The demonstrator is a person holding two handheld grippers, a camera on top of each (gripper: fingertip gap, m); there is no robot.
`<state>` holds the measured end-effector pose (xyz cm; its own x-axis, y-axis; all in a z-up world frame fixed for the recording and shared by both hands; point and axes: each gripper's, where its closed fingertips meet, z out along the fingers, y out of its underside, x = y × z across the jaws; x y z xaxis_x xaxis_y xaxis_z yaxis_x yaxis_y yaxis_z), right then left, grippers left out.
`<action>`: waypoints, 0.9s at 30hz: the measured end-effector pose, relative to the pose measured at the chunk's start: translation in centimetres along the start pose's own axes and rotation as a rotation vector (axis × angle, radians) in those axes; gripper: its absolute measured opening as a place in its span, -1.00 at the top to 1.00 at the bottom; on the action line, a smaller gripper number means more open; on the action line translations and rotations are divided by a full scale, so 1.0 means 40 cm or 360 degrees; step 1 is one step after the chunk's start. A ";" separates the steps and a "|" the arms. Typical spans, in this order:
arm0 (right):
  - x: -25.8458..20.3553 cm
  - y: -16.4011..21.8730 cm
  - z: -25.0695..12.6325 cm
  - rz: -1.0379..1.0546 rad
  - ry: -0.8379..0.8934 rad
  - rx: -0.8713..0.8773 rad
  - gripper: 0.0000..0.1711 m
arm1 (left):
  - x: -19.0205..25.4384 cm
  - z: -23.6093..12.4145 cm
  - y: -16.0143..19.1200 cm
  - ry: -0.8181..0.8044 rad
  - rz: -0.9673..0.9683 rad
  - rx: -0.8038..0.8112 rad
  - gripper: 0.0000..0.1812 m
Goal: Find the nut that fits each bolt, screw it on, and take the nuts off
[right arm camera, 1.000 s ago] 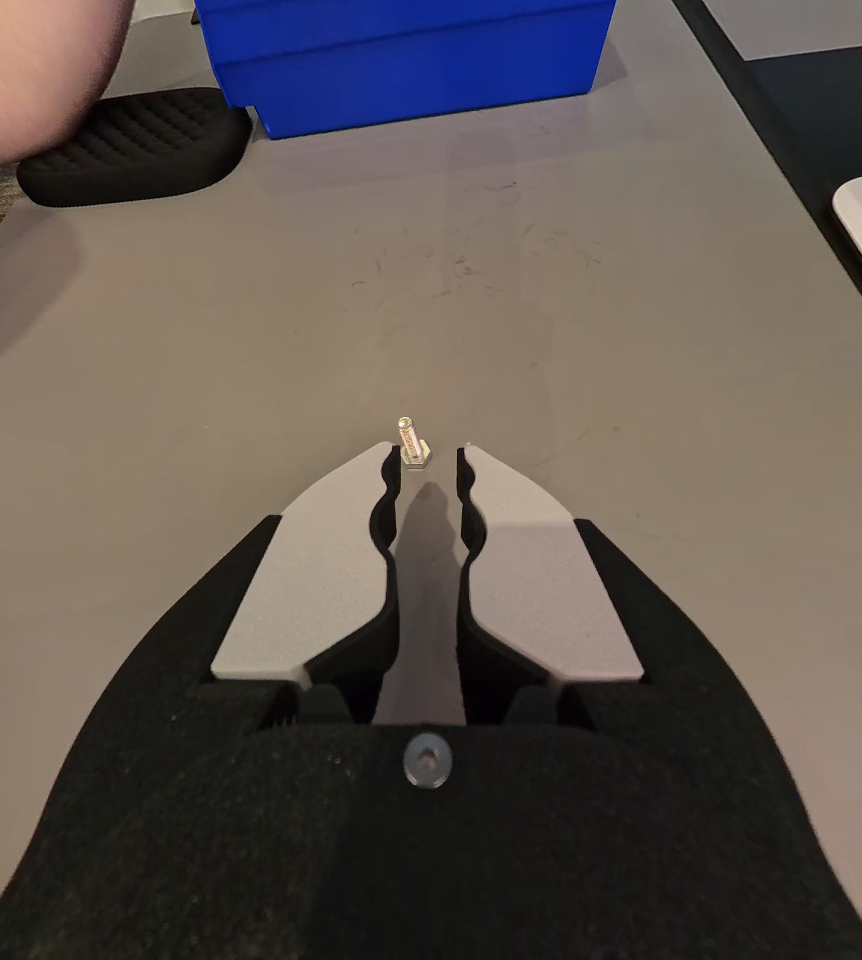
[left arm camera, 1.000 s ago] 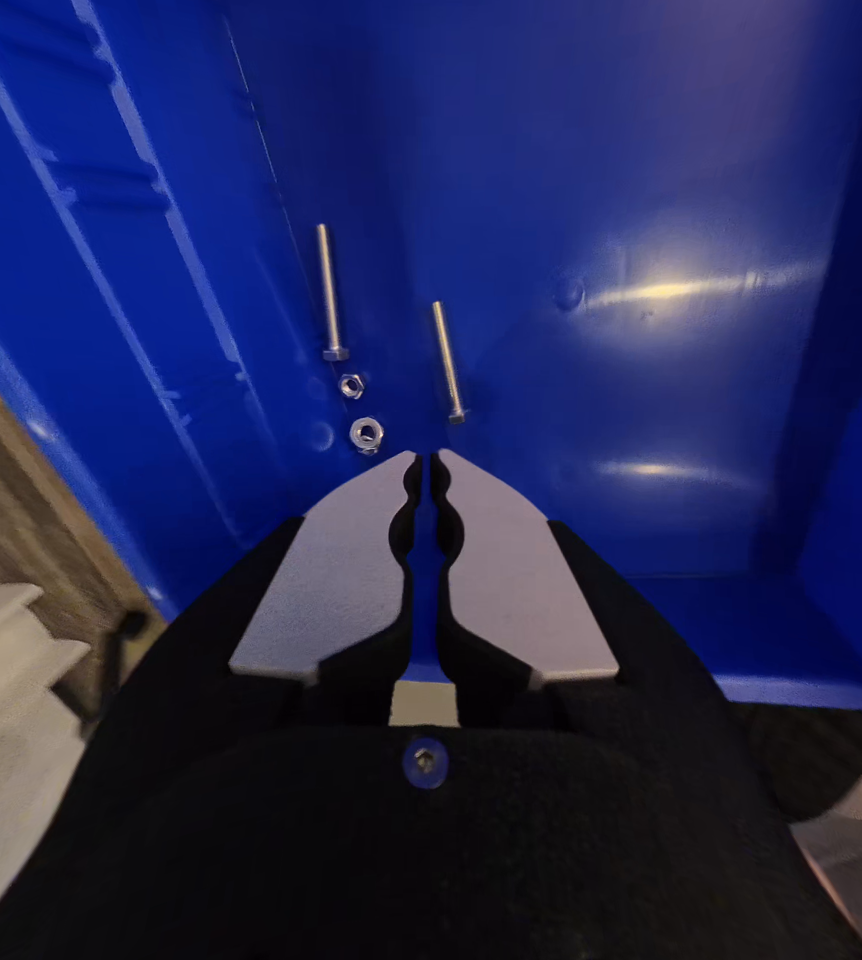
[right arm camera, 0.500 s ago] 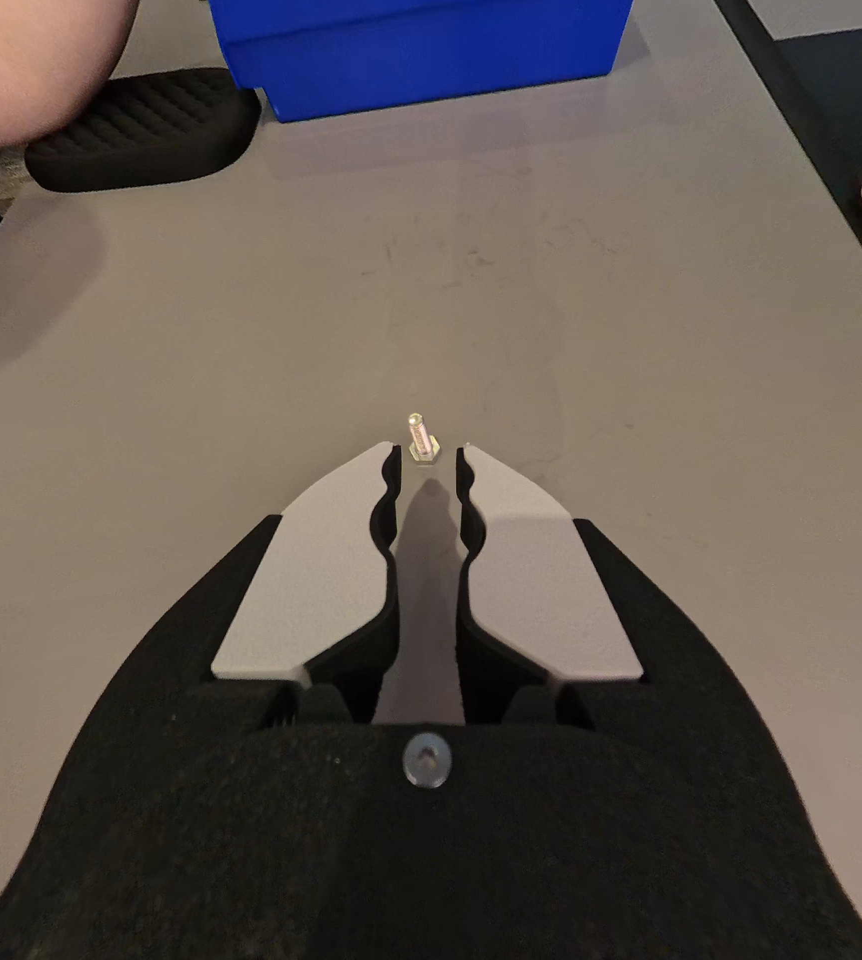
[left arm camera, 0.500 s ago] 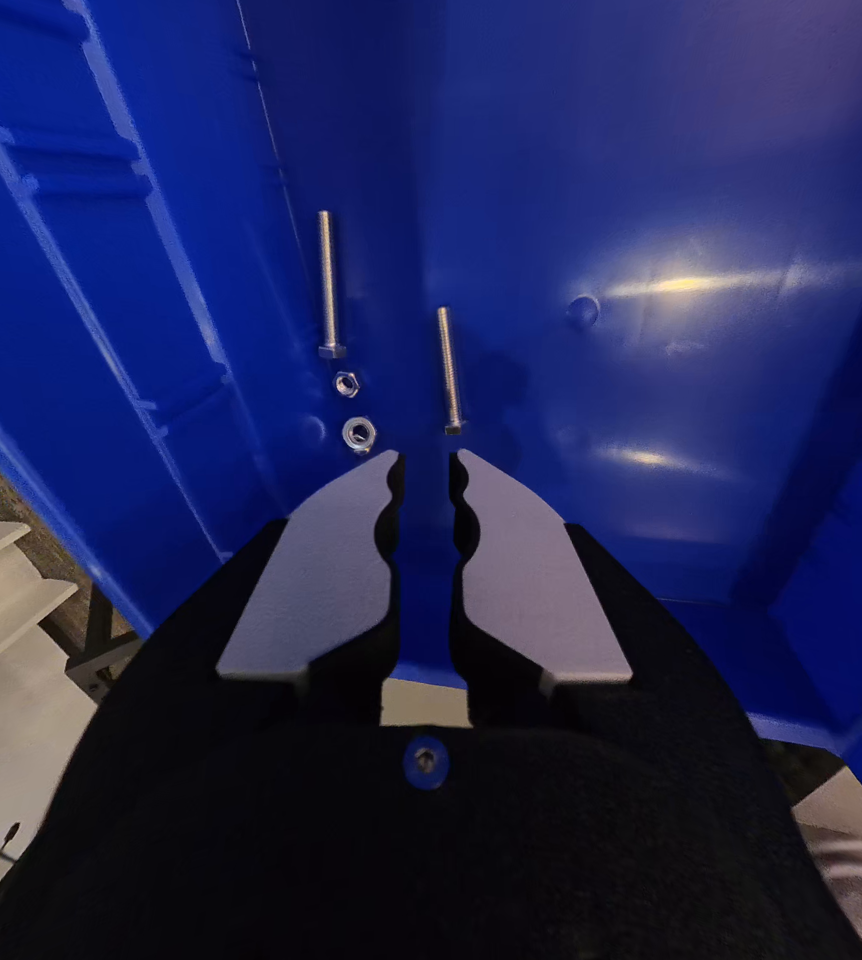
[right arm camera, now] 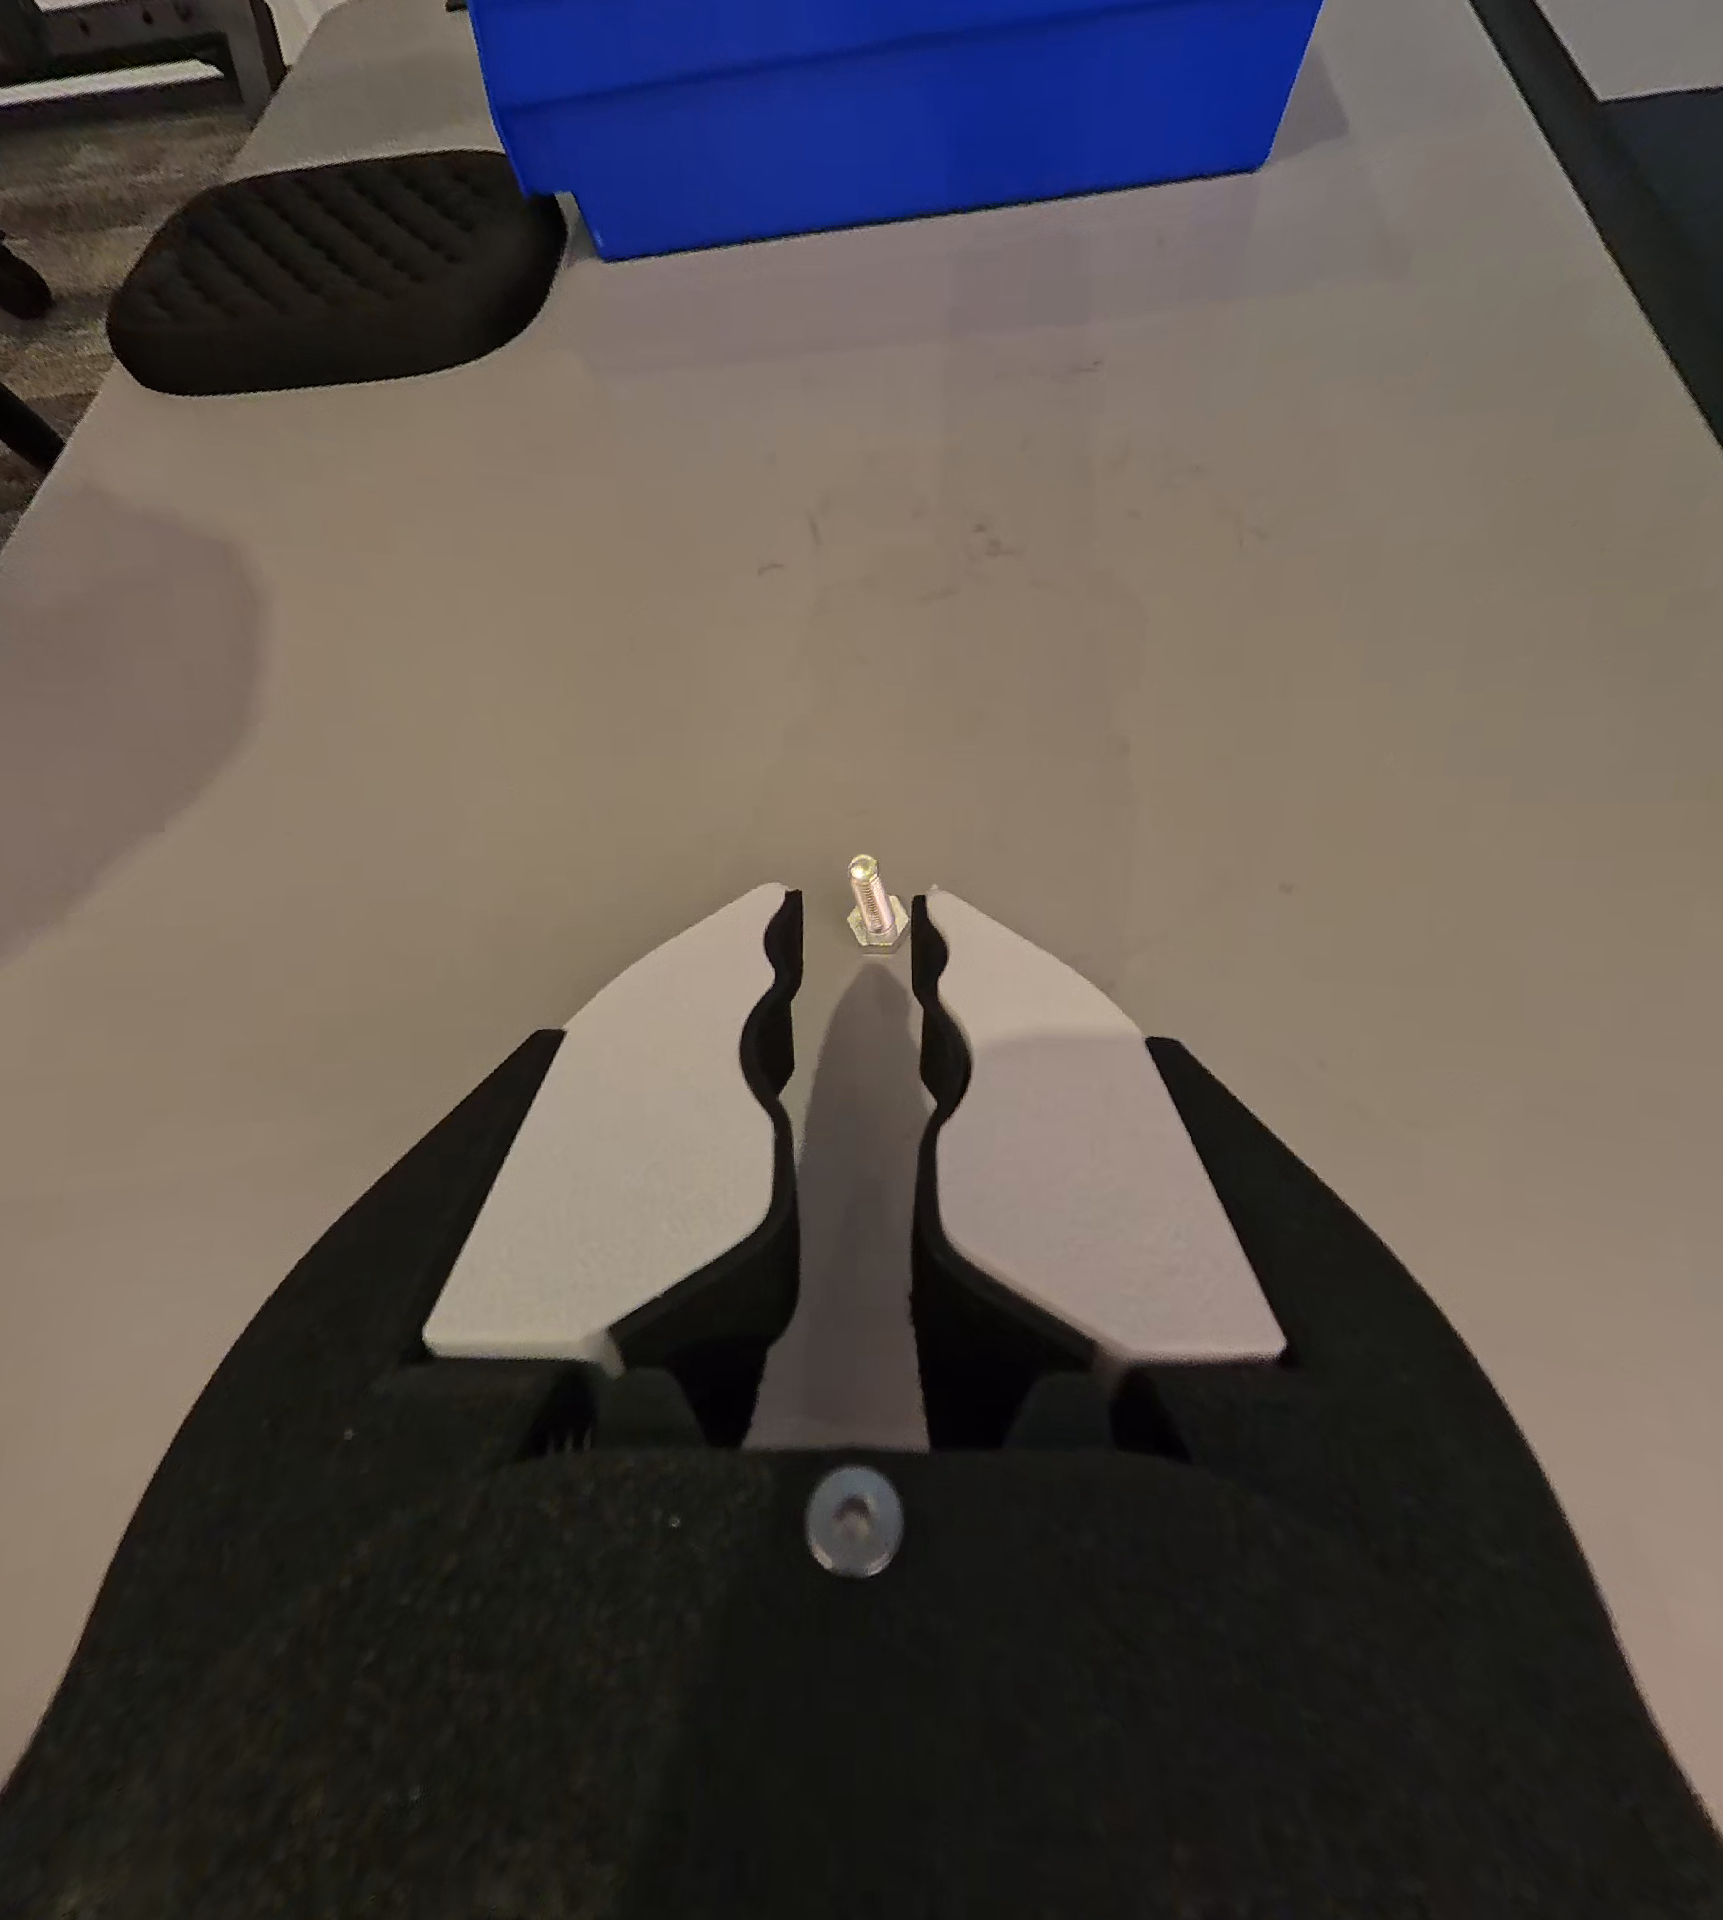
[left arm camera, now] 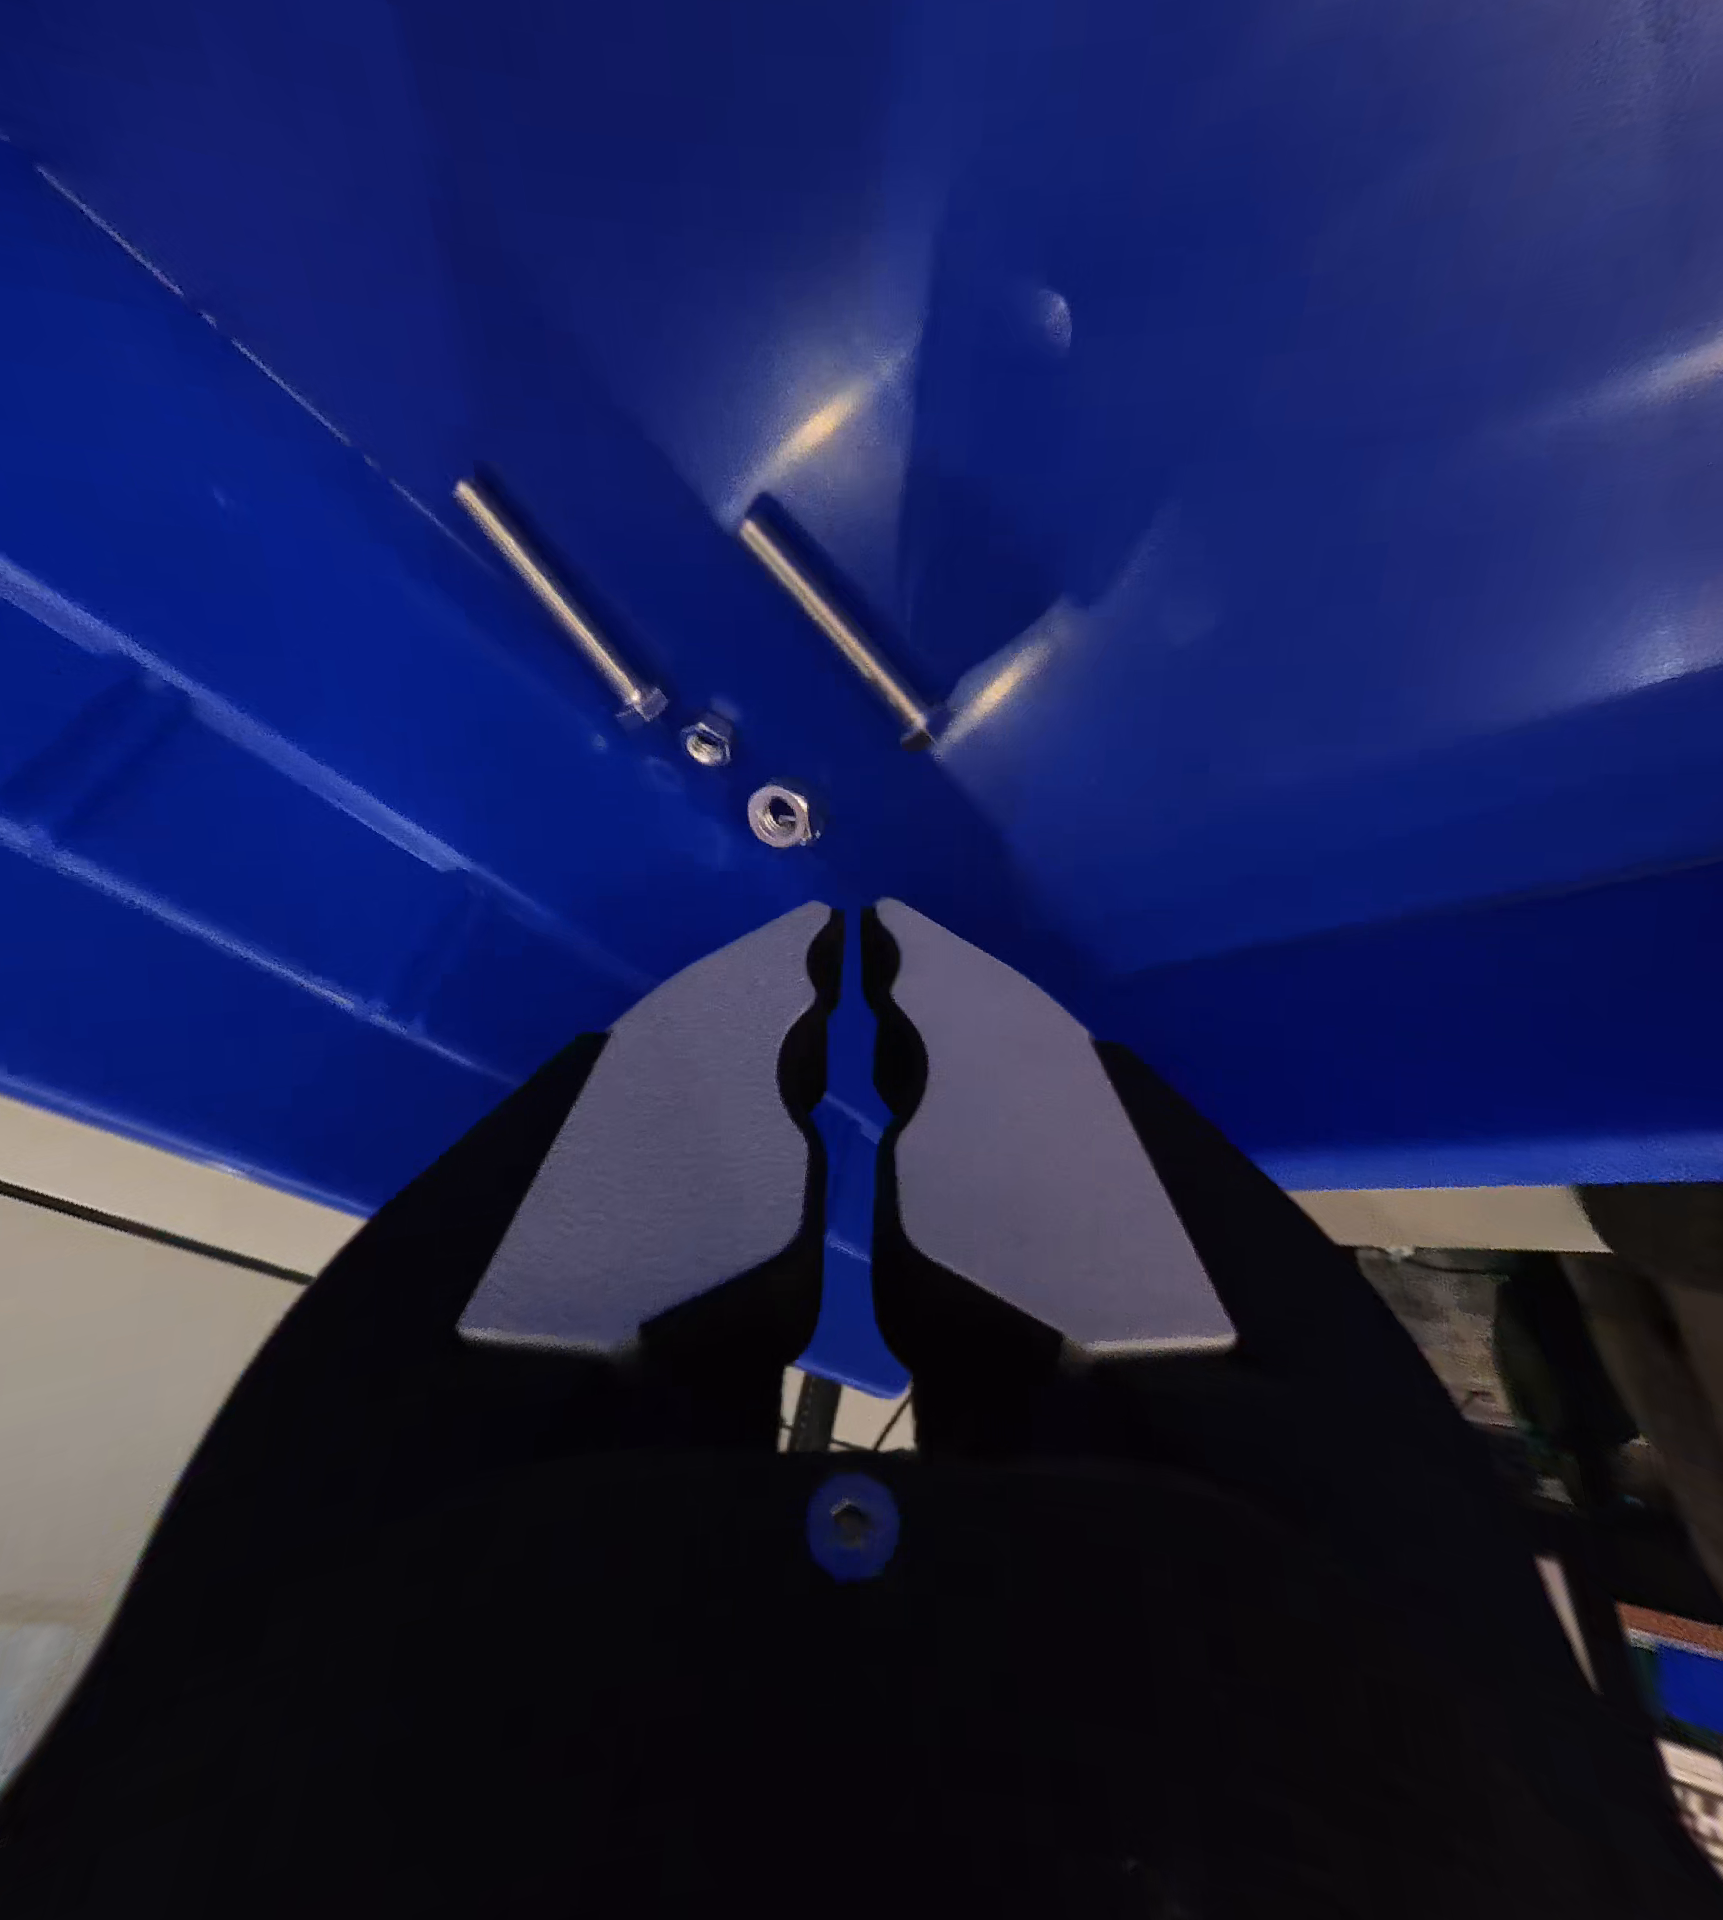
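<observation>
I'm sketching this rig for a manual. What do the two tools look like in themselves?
Both look alike. The left tool and the right tool each have two flat, pale grey fingers tapering to a point, with wavy black inner edges. Behind them is a wide black, felt-like body with one round screw in the middle. No cables or sleeves show.

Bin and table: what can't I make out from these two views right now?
- Left wrist view: thread sizes of the two nuts and two long bolts are too small to compare.
- Left wrist view: the bin floor nearest the camera is hidden behind the left gripper.
- Right wrist view: the bin's inside is hidden by its wall and the top edge.
</observation>
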<state>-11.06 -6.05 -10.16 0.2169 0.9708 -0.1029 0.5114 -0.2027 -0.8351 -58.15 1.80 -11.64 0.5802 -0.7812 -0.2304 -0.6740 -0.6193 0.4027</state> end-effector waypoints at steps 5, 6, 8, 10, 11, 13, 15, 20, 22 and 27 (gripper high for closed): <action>-0.002 0.004 -0.003 0.0005 -0.0003 -0.0004 0.78 | -0.022 0.004 -0.038 0.0007 0.0014 0.0180 0.97; -0.003 0.001 -0.003 0.0006 -0.0004 0.0000 0.78 | -0.020 0.008 -0.040 0.0035 0.0016 0.0192 0.96; -0.003 -0.001 -0.002 0.0000 -0.0009 0.0001 0.78 | -0.023 0.018 -0.037 0.0025 0.0036 0.0180 0.89; -0.004 -0.004 -0.001 0.0002 -0.0017 0.0005 0.78 | -0.025 0.029 -0.030 -0.0010 0.0069 0.0140 0.83; -0.005 -0.004 0.000 0.0003 -0.0021 0.0007 0.78 | -0.024 0.033 -0.032 -0.0020 0.0076 0.0141 0.85; -0.005 -0.001 0.001 0.0004 -0.0021 0.0001 0.78 | -0.024 0.039 -0.031 -0.0043 0.0099 0.0121 0.84; -0.005 0.000 0.002 0.0010 -0.0025 0.0004 0.78 | -0.023 0.041 -0.030 -0.0051 0.0110 0.0103 0.83; -0.005 -0.001 0.003 0.0018 -0.0039 0.0011 0.78 | -0.038 0.037 -0.016 -0.0170 0.0153 -0.0002 0.80; -0.006 0.000 0.004 0.0023 -0.0047 0.0009 0.78 | -0.045 0.038 0.000 -0.0237 0.0196 -0.0091 0.79; -0.006 0.003 0.003 0.0033 -0.0057 0.0010 0.78 | -0.039 0.040 0.001 -0.0259 0.0205 -0.0139 0.75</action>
<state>-11.15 -6.30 -10.28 0.1976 0.9703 -0.1393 0.5019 -0.2222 -0.8359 -59.84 2.87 -12.69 0.4057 -0.8602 -0.3091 -0.6914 -0.5100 0.5117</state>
